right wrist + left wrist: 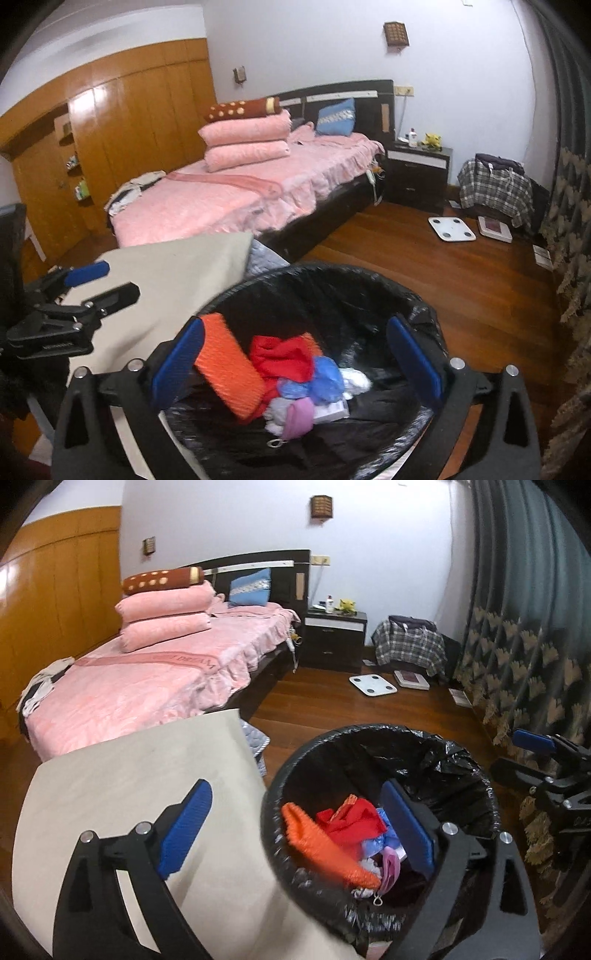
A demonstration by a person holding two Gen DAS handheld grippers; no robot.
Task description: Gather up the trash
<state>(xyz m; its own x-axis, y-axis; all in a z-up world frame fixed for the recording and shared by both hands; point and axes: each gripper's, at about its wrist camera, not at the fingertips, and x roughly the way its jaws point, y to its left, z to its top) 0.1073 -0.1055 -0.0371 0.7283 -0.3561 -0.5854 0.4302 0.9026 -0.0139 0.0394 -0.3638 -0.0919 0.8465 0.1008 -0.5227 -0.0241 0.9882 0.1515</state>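
both grippers' ribbed blue fingers (179,363) spread, released, over round black-lined bin (332,280) of crumpled orange mesh (229,373).

The left tool (295,827) gapes empty over a black-lined bin (461,775) holding an orange cloth (325,845).
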